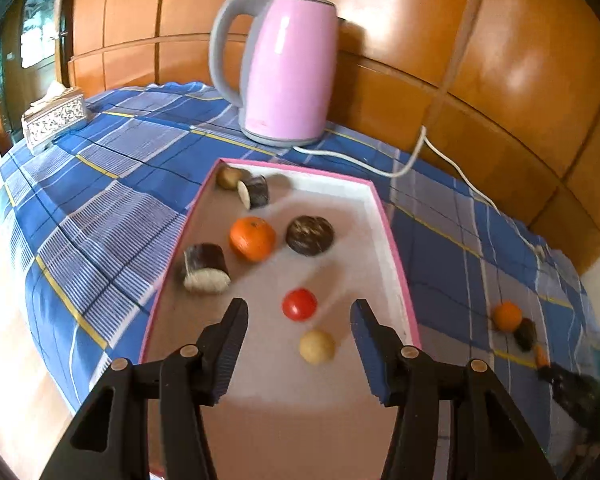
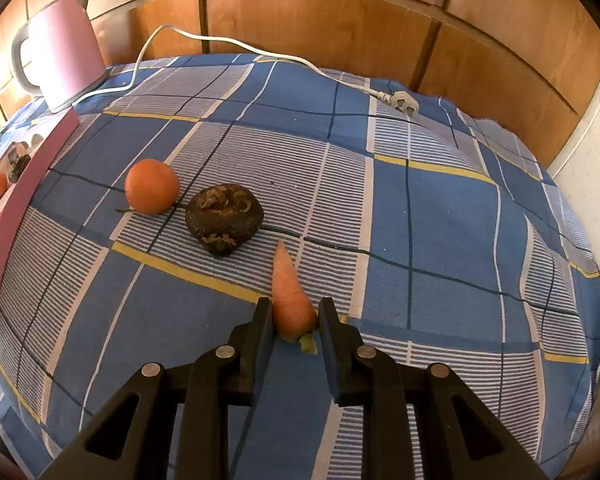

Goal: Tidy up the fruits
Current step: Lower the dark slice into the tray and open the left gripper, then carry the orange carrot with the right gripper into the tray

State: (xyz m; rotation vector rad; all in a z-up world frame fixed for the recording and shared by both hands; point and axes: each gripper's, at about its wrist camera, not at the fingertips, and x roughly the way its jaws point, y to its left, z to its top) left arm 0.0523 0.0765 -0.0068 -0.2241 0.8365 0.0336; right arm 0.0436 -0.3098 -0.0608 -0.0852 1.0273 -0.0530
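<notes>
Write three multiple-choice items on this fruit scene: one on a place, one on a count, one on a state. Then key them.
1. Where does the tomato lie?
A. inside the pink-rimmed tray
B. on the cloth
C. under the kettle

2. How many oranges lie in the tray?
A. three
B. one
C. none

3. How is the right claw?
A. wide open and empty
B. shut on an orange
C. shut on the carrot

Key:
1 A, it sits on the tray floor.
2 B, the orange is alone there; another lies on the cloth.
3 C, its fingers flank the carrot's thick end.

No readable text or labels anywhere.
</notes>
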